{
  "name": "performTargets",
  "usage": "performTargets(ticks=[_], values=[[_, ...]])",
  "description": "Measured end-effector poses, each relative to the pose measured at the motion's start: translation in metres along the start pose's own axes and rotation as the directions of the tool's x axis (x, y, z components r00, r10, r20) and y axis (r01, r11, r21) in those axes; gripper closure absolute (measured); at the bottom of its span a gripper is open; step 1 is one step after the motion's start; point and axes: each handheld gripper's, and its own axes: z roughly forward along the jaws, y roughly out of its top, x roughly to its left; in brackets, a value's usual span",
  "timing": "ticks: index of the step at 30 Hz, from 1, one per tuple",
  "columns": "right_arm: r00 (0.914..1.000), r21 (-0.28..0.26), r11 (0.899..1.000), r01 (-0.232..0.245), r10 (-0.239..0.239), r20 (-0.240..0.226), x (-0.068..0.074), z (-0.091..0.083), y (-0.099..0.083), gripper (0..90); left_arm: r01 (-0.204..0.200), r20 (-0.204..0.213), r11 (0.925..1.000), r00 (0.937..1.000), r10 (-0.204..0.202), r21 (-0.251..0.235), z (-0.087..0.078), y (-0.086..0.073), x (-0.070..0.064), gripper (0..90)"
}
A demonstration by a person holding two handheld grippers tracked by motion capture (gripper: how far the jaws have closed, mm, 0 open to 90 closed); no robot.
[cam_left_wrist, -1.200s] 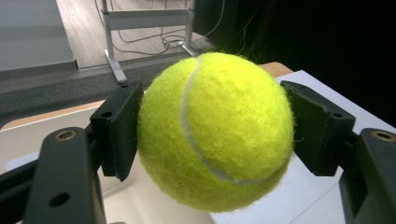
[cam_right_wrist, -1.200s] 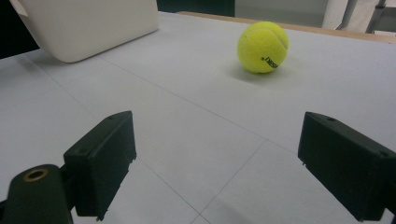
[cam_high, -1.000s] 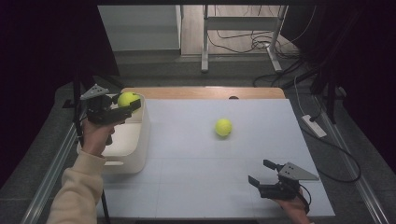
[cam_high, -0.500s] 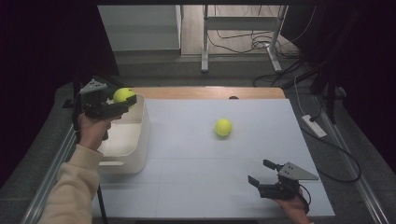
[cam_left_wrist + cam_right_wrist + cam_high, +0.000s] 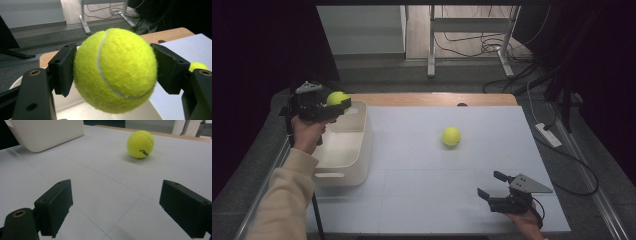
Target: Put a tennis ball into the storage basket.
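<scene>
The left claw (image 5: 339,102) is clamped on a yellow tennis ball (image 5: 336,97), one jaw pressed into each side of it, and holds it in the air above the far end of the white bin (image 5: 358,150) at the left edge of the tabletop (image 5: 422,200). In the left gripper view that ball (image 5: 115,70) sits squarely between the black jaws, with the bin's pale rim (image 5: 150,110) directly beneath, so the carry looks all but finished: what remains for this ball, by my reading, is the release that lets it drop inside. As far as the high view shows the bin's floor, nothing lies in it yet.

The right claw (image 5: 493,186) rests low near the front right of the tabletop, its jaws spread wide and holding nothing. A second tennis ball (image 5: 451,136) lies on the white surface near the middle, well apart from the bin; the right gripper view has it (image 5: 140,144) ahead of the open jaws and some way off. So roughly half the work seems done: one ball is about to go in, and the other has not been touched
</scene>
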Motion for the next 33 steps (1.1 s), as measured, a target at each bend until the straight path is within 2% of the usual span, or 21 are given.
performTargets(ticks=[12, 17, 26, 33], values=[[1.0000, -0.003, 1.000, -0.004, 0.004, 0.004, 0.000, 0.001, 0.000, 11.2, 0.043, -0.040, 0.9982, 0.9984, -0.041, 0.042, 0.011, 0.002, 0.018, 27.0], [1.0000, -0.002, 1.000, -0.003, 0.003, 0.003, -0.001, 0.000, 0.000, 11.2, 0.037, -0.056, 0.9975, 0.9979, -0.034, 0.061, 0.016, 0.003, 0.020, 26.9], [1.0000, -0.002, 1.000, -0.004, 0.004, 0.006, -0.001, 0.000, 0.000, 11.3, 0.070, -0.088, 0.9928, 0.9942, -0.062, 0.097, 0.027, 0.002, 0.030, 26.9], [1.0000, 0.001, 1.000, -0.005, 0.005, 0.004, -0.001, 0.000, -0.001, 11.3, 0.077, -0.097, 0.9901, 0.9932, -0.065, 0.117, 0.030, 0.002, 0.035, 26.9]])
